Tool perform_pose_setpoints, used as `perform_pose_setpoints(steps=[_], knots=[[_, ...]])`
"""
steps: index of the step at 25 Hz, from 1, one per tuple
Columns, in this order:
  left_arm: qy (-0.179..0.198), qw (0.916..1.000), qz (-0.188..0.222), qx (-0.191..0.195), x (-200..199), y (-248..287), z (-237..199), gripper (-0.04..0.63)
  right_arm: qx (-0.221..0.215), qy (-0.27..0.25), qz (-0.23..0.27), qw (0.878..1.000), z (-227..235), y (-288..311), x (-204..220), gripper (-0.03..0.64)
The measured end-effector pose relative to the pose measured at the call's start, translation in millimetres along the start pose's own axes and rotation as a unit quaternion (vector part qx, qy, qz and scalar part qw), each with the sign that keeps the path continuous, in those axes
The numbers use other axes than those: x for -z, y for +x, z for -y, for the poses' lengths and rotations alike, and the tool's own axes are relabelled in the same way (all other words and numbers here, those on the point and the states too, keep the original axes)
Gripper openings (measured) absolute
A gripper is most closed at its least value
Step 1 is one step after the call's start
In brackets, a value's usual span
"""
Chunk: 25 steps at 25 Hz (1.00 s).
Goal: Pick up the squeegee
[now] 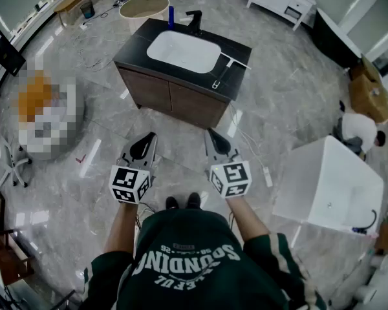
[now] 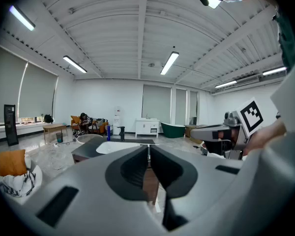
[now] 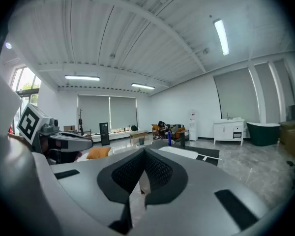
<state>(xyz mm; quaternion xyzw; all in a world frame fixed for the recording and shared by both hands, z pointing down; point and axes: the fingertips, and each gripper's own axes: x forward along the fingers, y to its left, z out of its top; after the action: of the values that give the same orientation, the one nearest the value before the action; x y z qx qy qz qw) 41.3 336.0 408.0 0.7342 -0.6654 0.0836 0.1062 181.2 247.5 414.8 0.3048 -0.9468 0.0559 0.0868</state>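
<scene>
Progress on the pickup is nil, as far as these views show: the squeegee (image 1: 227,68) lies untouched on the dark-topped bench (image 1: 139,47), and reaching, gripping and lifting are all left to do.

Your left tongs (image 1: 149,137) and right tongs (image 1: 210,133) are held side by side in front of you over the marble floor (image 1: 291,108), both aimed at the bench. In each gripper view the jaws are pressed together with nothing between them, so both will have to open before either can take the tool.

The squeegee sits at the right end of the bench top, just right of the white sink basin (image 1: 183,50), with its blade toward the far side and its handle running back toward the near edge. It is well apart from both tongs, beyond them and slightly to the right. Your right tongs are the nearer pair, and I judge them the natural ones to use. The handle end points roughly your way.
</scene>
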Motion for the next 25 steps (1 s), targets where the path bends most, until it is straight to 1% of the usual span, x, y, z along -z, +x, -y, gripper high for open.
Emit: perform_pose_setpoints(steps=[4, 8, 12, 16, 21, 25], knots=[[-0.003, 1.0, -0.001, -0.002, -3, 7, 1, 0.017, -0.002, 0.002, -0.001, 1.0, 3, 1, -7, 0.002], [-0.002, 1.0, -0.002, 0.001, -3, 15, 5, 0.016, -0.006, 0.006, -0.005, 1.0, 8, 2, -4, 0.002], [-0.002, 1.0, -0.002, 0.0, -5, 20, 7, 0.016, -0.016, 0.001, -0.003, 1.0, 8, 5, -7, 0.002], [-0.004, 1.0, -0.002, -0.004, -8, 25, 8, 0.01, -0.022, 0.005, -0.005, 1.0, 12, 6, -7, 0.002], [-0.006, 0.9999, 0.001, -0.011, -12, 31, 13, 0.002, -0.039, -0.005, -0.002, 0.999, 17, 7, -10, 0.002], [-0.006, 0.9998, 0.003, -0.018, -11, 38, 20, 0.002, -0.046, -0.003, -0.007, 0.999, 24, 6, -2, 0.002]])
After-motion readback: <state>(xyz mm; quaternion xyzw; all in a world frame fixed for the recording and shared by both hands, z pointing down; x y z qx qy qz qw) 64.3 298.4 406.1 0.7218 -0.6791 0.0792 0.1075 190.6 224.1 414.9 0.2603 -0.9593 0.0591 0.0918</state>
